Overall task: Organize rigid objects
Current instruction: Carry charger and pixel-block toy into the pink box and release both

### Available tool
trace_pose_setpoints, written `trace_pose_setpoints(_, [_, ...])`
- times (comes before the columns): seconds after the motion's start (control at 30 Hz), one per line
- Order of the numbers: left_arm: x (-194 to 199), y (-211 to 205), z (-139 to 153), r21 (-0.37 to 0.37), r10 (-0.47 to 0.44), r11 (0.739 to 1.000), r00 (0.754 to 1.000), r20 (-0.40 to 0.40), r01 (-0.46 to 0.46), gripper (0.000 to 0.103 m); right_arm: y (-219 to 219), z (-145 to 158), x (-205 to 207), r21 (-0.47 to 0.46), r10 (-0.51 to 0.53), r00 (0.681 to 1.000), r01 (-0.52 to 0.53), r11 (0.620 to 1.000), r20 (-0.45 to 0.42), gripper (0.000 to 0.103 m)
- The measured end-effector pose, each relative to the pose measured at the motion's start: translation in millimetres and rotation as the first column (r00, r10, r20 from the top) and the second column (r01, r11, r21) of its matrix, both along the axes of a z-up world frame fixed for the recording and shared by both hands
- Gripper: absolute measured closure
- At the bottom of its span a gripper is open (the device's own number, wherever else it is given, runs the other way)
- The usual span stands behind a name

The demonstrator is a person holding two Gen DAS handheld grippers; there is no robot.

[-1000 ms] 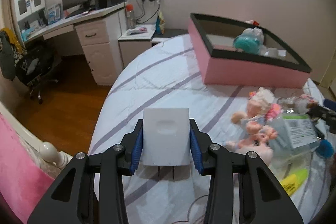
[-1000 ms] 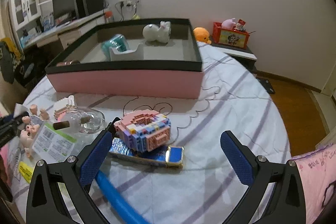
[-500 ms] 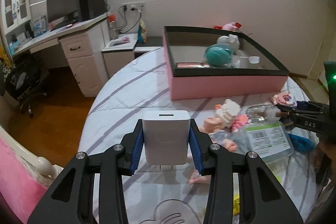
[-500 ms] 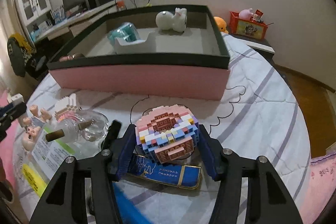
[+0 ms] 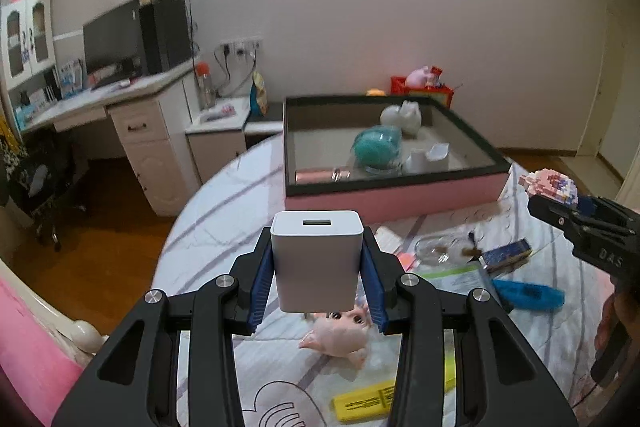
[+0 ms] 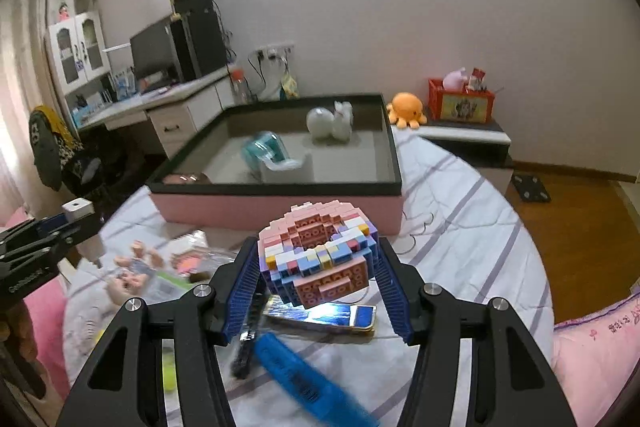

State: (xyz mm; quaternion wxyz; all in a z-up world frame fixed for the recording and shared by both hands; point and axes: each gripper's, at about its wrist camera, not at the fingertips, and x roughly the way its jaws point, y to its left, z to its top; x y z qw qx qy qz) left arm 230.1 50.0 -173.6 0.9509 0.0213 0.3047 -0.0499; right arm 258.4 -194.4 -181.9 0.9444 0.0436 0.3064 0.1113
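Note:
My left gripper [image 5: 316, 271] is shut on a white USB charger [image 5: 317, 261] and holds it above the bed; it also shows in the right wrist view [image 6: 76, 209]. My right gripper [image 6: 316, 277] is shut on a pastel brick donut model [image 6: 318, 253], lifted off the bed; the model also shows in the left wrist view [image 5: 552, 187]. The pink box with a black rim [image 5: 392, 197] lies ahead, holding a teal object [image 5: 378, 147], a white figure [image 5: 402, 117] and a white tape holder [image 6: 286, 169].
On the striped bed lie a pink doll [image 5: 340, 335], a yellow marker [image 5: 364, 403], a blue tool [image 5: 528, 293], a blue box [image 6: 324, 317], a glass bottle [image 5: 436, 247]. A desk [image 5: 120, 107] stands left, a nightstand with toys [image 6: 464, 123] right.
My right gripper closed on the brick donut and lifted it. My left gripper rose with the charger and turned toward the box.

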Motion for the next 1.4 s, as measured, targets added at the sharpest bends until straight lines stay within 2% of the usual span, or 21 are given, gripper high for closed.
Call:
trace_pose_setpoints(0.43, [-33.1, -21.9, 50.9, 0.017, -0.012, 1.000, 0.989, 0.149, 0.010, 0.062, 15.2, 53.6, -43.1, 0.022, 0.028, 0.987, -0.032, 0.999, 0.158, 0.045])
trace_pose_setpoints(0.6, [-40.5, -26.2, 66.3, 0.032, -0.014, 0.999, 0.980, 0.200, 0.007, 0.062, 17.2, 65.1, -49.6, 0.024, 0.039, 0.980, -0.045, 0.999, 0.193, 0.045])
trace_pose_setpoints(0.87, [-36.9, -25.7, 78.0, 0.050, -0.004, 0.999, 0.971, 0.240, -0.008, 0.062, 20.9, 75.6, -51.0, 0.017, 0.051, 0.971, -0.056, 0.998, 0.234, 0.045])
trace_pose_setpoints(1.17, [7.1, -30.8, 77.5, 0.085, -0.022, 0.996, 0.975, 0.221, 0.003, 0.062, 23.2, 74.7, -15.8, -0.004, 0.063, 0.974, -0.064, 0.998, 0.216, 0.045])
trace_pose_setpoints(1.4, [90.2, -37.4, 52.5, 0.105, -0.069, 0.993, 0.993, 0.094, 0.059, 0.062, 18.1, 45.7, 50.5, -0.037, 0.041, 0.992, -0.037, 0.999, 0.118, 0.045])
